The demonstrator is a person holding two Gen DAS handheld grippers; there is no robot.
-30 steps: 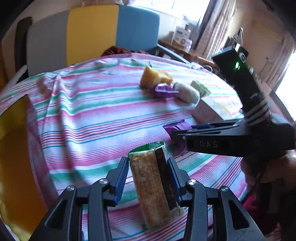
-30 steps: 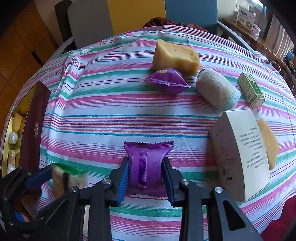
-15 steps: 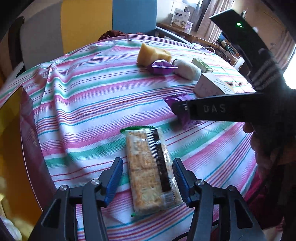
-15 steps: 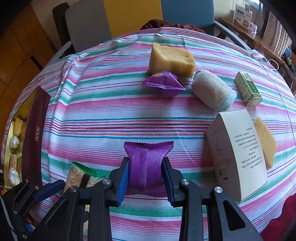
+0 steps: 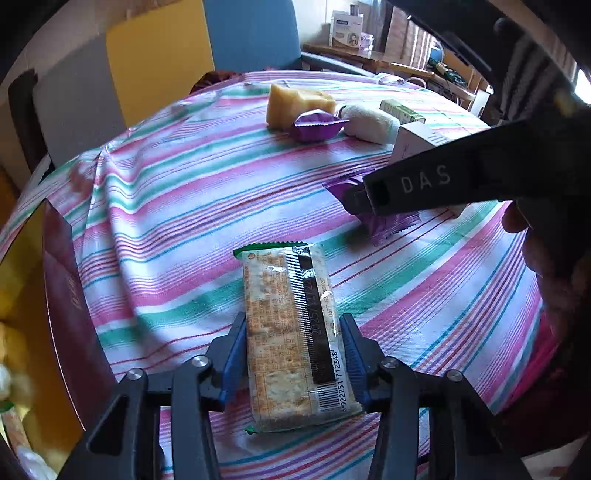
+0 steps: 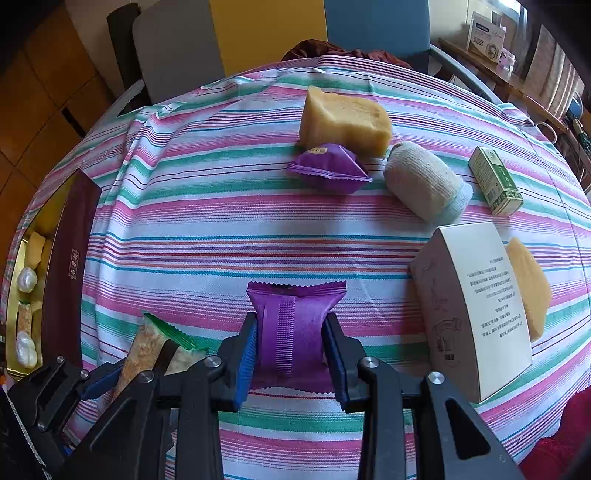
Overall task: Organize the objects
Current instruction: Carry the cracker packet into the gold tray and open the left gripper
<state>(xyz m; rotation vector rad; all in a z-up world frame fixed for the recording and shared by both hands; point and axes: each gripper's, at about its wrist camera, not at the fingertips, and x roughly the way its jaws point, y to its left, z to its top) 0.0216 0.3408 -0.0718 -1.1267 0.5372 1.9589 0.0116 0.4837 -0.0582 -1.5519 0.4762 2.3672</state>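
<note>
Where the left wrist view begins, the left gripper (image 5: 293, 354) has its blue pads pressed against both long edges of a cracker packet (image 5: 291, 332) — fingers closed on it, the packet lying lengthwise between them on the striped tablecloth (image 5: 177, 206), barcode end nearest the camera, green-edged end pointing away. In the right wrist view the same packet (image 6: 155, 347) shows at lower left, tilted, with the left tool's fingers around it.

Right gripper (image 6: 290, 354): closed on a purple snack pouch (image 6: 295, 325), pads squeezing its middle so the wrapper pinches in; the pouch's serrated far edge rests over the cloth. From the left view this gripper (image 5: 354, 201) appears side-on, black body marked "DAS", purple wrapper (image 5: 388, 221) showing at its tip.

To the left, at the table edge, a dark maroon box (image 6: 70, 266) stands open with small wrapped items in its yellow interior.

To the right of the held pouch, a white carton (image 6: 476, 314) with printed text; a yellow sponge piece (image 6: 528, 284) lies just behind it.

Farther out — a rolled white cloth (image 6: 424, 184), a small green box (image 6: 496, 181) to its right, a second purple pouch (image 6: 328, 168), and touching behind that a large yellow sponge block (image 6: 343, 120).

Beyond the table: a chair back in grey, yellow and blue panels (image 6: 266, 29).
</note>
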